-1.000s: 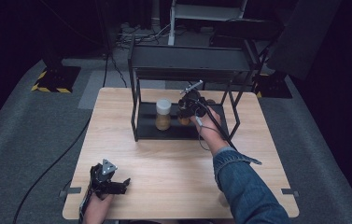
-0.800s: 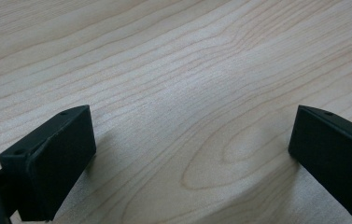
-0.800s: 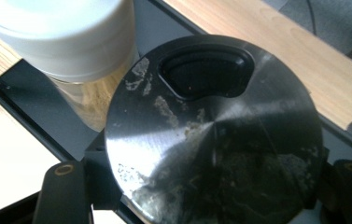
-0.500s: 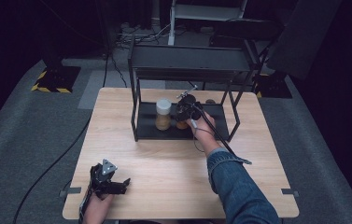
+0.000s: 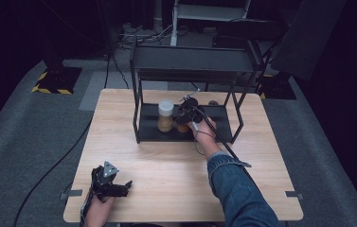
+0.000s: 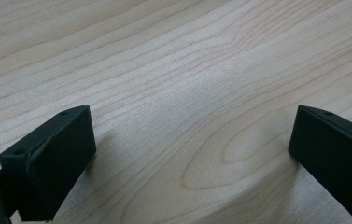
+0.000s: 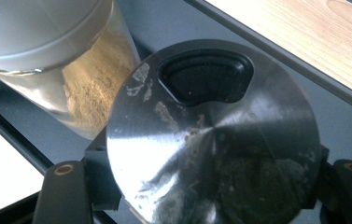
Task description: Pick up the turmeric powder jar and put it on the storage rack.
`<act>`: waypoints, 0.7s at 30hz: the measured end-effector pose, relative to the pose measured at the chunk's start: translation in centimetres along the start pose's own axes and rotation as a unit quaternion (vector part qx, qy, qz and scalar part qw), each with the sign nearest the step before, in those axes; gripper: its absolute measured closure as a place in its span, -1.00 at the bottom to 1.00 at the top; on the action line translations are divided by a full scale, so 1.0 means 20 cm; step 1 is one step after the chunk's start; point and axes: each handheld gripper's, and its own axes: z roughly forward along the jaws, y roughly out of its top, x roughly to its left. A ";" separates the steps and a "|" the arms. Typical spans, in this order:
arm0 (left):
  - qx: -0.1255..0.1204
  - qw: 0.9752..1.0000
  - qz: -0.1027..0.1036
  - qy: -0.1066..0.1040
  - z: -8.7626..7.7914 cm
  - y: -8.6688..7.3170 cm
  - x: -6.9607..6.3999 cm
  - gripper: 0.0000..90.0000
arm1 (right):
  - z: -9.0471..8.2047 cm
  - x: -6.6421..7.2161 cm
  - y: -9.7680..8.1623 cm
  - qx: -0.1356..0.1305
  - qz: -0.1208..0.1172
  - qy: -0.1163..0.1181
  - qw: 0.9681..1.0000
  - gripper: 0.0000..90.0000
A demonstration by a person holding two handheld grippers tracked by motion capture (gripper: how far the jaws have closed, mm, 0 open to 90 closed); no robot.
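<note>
A black two-level rack (image 5: 190,61) stands at the back of the wooden table (image 5: 166,165). On its lower shelf (image 7: 267,79) stands a jar of tan powder (image 5: 165,116) with a pale lid (image 7: 33,28). Right beside it, my right gripper (image 5: 185,112) is shut on a second jar (image 5: 182,126). That jar's worn metal lid (image 7: 211,135) has a dark pour opening, and my fingers (image 7: 64,196) press on either side of it. My left gripper (image 5: 124,185) lies at the table's front left, open over bare wood (image 6: 192,158), holding nothing.
The rack's upper shelf and posts (image 5: 137,109) close in around my right hand. A cable (image 5: 223,142) trails back along the sleeve. Dark floor with cables surrounds the table.
My right gripper has come down and slightly left under the rack's upper shelf with its jar, closer to the pale-lidded jar. The left gripper has stayed still.
</note>
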 end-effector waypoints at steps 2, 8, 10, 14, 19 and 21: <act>0.000 1.000 0.000 0.000 0.00 0.00 0.00 -1.00 | 0.00 -0.01 -0.01 -0.002 0.003 0.004 1.000 -0.32; 0.000 1.000 0.000 0.000 0.00 0.00 0.00 -1.00 | -0.03 -0.03 -0.01 -0.006 0.015 0.011 1.000 -0.64; 0.000 1.000 0.001 0.000 0.00 0.00 0.00 -1.00 | -0.07 -0.02 -0.02 -0.014 0.010 0.008 1.000 -0.68; 0.000 1.000 0.000 0.000 0.00 0.00 0.00 -1.00 | -0.17 0.00 -0.03 -0.018 0.006 0.005 1.000 -0.75; 0.000 1.000 0.000 0.000 0.00 0.00 0.00 -1.00 | -0.31 0.02 -0.07 -0.033 -0.007 0.004 0.999 -0.79; 0.001 1.000 0.000 0.000 0.00 0.00 0.00 -1.00 | -0.36 0.03 -0.09 -0.035 -0.007 0.003 0.999 -0.81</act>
